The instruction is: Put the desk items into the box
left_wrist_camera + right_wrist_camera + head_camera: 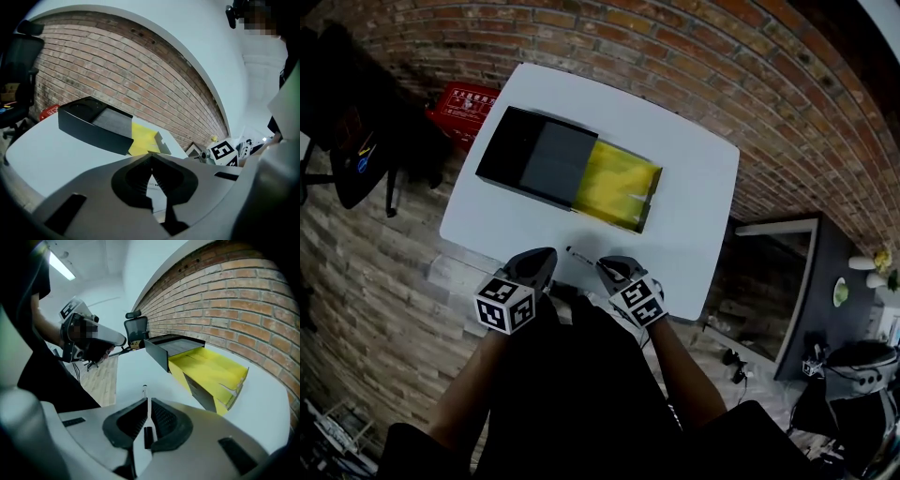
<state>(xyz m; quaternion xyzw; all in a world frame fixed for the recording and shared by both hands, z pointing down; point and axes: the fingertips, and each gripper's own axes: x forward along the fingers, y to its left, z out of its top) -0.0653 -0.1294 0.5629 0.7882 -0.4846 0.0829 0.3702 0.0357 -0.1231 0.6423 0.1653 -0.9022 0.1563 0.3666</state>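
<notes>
A white tabletop [694, 187] is seen against a brick wall [741, 66]. A box [617, 180] with a black sleeve and a pulled-out yellow tray is set at the middle of it. A thin pen [581, 255] is laid near the front edge, well apart from the box and outside it. The right gripper [605, 266] is held at the pen's near end, its jaws drawn almost together, with the pen seen in line with the narrow slit between them. The left gripper [546, 255] is held just beside it, its jaws closed tip to tip on nothing.
</notes>
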